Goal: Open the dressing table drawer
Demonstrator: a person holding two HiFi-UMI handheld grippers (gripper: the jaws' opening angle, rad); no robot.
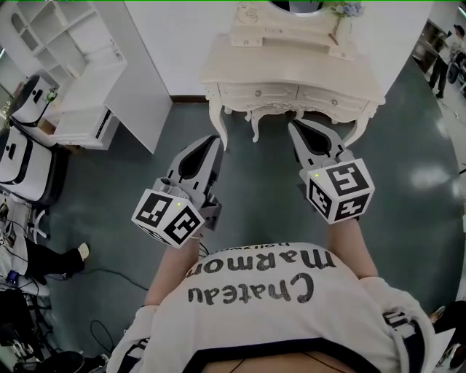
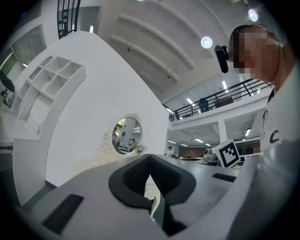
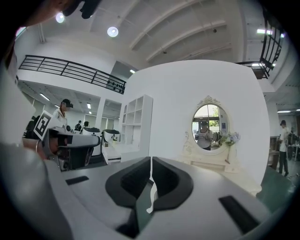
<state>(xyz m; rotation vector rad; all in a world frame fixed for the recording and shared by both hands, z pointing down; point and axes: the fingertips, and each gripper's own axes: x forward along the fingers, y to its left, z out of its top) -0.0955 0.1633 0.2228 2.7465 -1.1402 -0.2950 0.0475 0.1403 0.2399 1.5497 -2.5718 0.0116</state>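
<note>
Left tongs [image 1: 213, 140] and right tongs [image 1: 293, 126], closed, face the dressing table [image 1: 284, 69].

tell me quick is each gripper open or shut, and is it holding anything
Left gripper: shut, holding nothing.
Right gripper: shut, holding nothing.

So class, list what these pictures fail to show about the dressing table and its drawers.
Drawer knobs: head view, too small to read.
Mirror: head view, cut by the top edge.
Drawers: gripper views, hidden behind the left tool and right tool.
</note>
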